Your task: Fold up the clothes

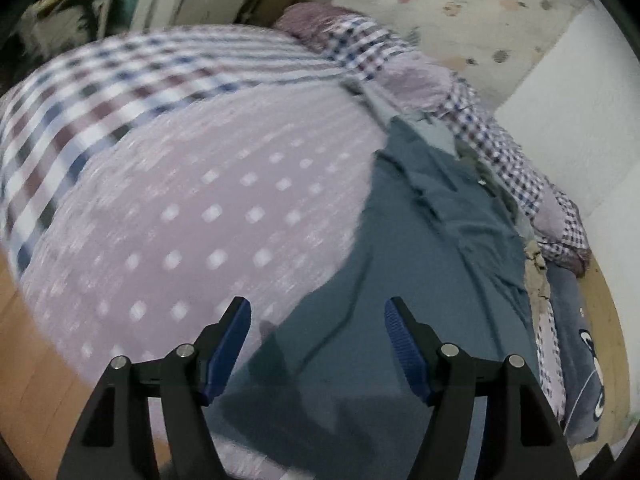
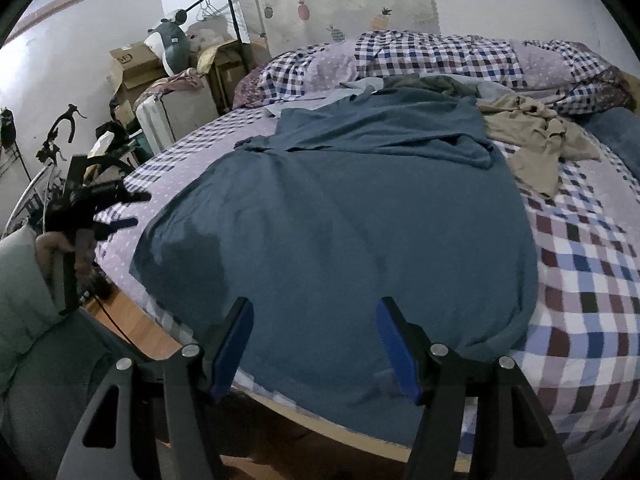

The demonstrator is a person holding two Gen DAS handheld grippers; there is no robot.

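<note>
Blue shirt spread ahead of both our grippers, collar end far

Our right gripper (image 2: 316, 344) hangs spread and empty over the near hem of the blue shirt (image 2: 340, 220) on the bed (image 2: 580, 280); our left gripper (image 1: 318, 354), also spread, faces its left edge, long axis running away from us

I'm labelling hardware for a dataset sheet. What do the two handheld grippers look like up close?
Both the left gripper and the right gripper have angular black linkage arms with round silver pivot pins, and two fingers faced with ribbed blue pads. In the right wrist view, a dark cable hangs below the left gripper's black body.
</note>
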